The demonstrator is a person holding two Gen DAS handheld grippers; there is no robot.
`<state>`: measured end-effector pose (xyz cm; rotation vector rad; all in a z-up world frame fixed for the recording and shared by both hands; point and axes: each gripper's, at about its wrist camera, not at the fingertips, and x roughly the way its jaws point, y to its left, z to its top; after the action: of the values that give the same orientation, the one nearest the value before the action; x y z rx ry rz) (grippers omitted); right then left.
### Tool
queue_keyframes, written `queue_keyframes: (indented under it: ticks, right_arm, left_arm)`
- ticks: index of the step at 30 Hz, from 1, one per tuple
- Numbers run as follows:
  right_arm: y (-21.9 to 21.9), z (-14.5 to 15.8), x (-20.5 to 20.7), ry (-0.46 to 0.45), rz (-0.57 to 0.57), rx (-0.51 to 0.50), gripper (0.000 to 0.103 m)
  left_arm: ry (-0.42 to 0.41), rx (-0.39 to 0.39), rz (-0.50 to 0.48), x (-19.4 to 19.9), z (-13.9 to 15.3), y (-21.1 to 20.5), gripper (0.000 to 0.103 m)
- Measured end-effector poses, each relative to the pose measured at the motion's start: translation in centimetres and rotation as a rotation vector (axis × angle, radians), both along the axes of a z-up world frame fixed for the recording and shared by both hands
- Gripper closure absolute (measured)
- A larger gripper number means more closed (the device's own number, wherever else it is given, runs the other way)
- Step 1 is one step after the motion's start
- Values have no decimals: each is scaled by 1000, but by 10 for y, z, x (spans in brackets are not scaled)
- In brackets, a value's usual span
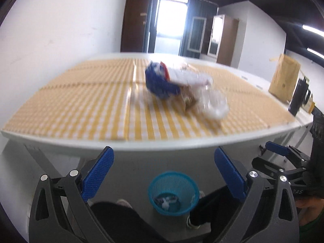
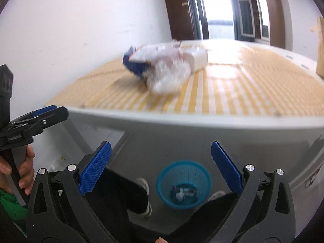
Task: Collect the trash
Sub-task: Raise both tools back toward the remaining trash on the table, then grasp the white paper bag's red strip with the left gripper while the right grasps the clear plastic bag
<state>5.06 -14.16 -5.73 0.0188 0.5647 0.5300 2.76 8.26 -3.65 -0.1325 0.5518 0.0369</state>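
At centre frame a blurred trash pile (image 1: 182, 87) of blue packaging, white wrappers and clear crumpled plastic lies on the yellow-checked tablecloth (image 1: 81, 109). Low in frame, left gripper (image 1: 164, 174) and right gripper (image 2: 161, 166) gape wide, empty, above a blue mesh bin (image 1: 173, 192) holding scraps.

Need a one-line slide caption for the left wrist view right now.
Open left gripper above the blue bin on the floor, trash pile waiting on the checked tablecloth.
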Motion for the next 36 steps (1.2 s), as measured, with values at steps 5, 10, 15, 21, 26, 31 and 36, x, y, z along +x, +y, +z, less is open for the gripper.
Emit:
queue_keyframes:
  ticks: [5, 10, 15, 21, 26, 31, 36]
  right_arm:
    - [7, 13, 27, -19, -25, 17, 9]
    - [11, 18, 56, -17, -47, 39, 9]
    - [20, 18, 81, -8, -29, 42, 17]
    - [27, 14, 112, 42, -11, 73, 27]
    - [28, 2, 130, 108, 18, 106, 42]
    - [27, -6, 139, 151, 42, 136, 55]
    - [26, -10, 143, 170, 67, 151, 73]
  left_arm:
    - [-46, -30, 4, 10, 21, 11, 6]
    - [-54, -51, -7, 29, 28, 15, 6]
    - [-44, -71, -30, 56, 26, 14, 7]
    - [-22, -111, -53, 97, 26, 11, 14]
    - [-15, -97, -81, 128, 31, -1, 25]
    - [1, -65, -102, 153, 33, -10, 31]
    - [11, -34, -118, 174, 36, -12, 38]
